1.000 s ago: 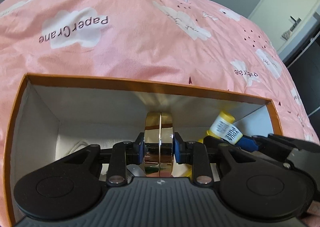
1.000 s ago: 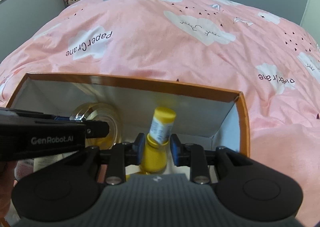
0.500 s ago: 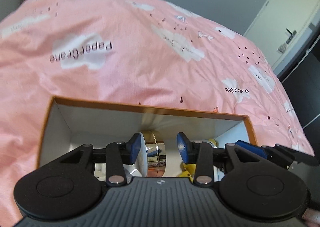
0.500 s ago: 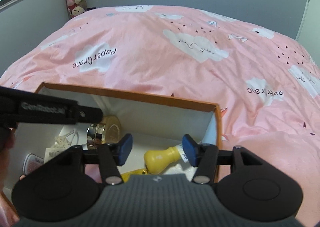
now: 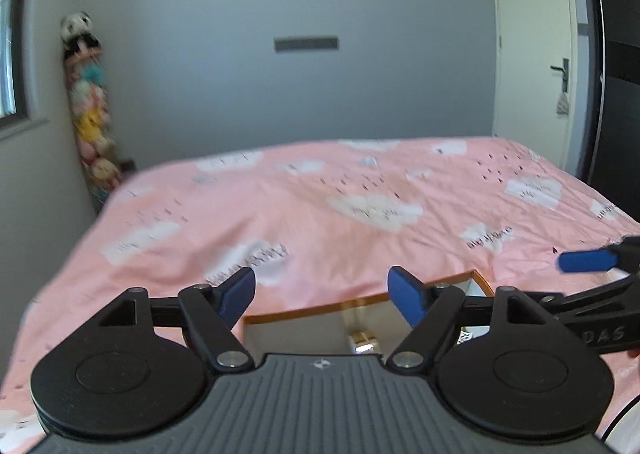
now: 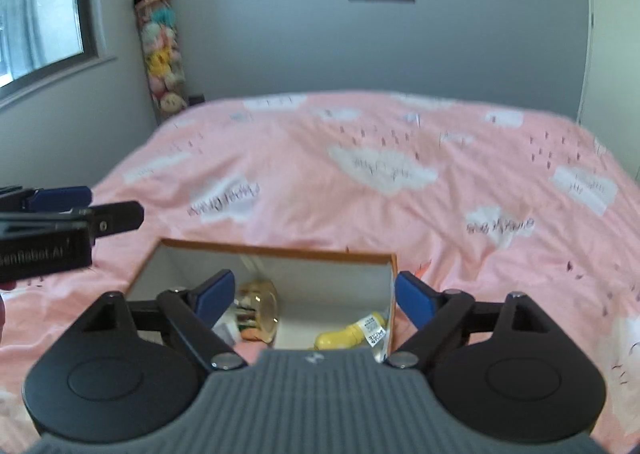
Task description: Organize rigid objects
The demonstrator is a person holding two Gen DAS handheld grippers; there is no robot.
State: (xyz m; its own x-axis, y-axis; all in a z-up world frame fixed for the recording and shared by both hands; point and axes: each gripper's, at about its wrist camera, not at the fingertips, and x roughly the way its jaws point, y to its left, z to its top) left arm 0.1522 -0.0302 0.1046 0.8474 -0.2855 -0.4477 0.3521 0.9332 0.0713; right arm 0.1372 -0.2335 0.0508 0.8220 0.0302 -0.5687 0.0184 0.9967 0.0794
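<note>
An orange-rimmed white box (image 6: 280,250) sits on the pink bed. Inside it lie a round gold tin (image 6: 264,308) on its edge and a yellow bottle (image 6: 348,336) on its side, with other small items at the left. My right gripper (image 6: 314,298) is open and empty, raised above the box. My left gripper (image 5: 324,294) is open and empty, raised above the box (image 5: 320,310); the gold tin (image 5: 362,340) shows low between its fingers. The other gripper shows at the edge of each view, the right one (image 5: 588,260) and the left one (image 6: 60,198).
The pink bedspread (image 6: 380,174) with cloud prints spreads beyond the box. A hanging column of plush toys (image 6: 160,42) stands in the left corner by a window (image 6: 36,6). A white door (image 5: 532,50) is at the right.
Both grippers opened, letting go of the gold tin and the yellow bottle inside the box, then rose up and back. The bottle now lies on its side.
</note>
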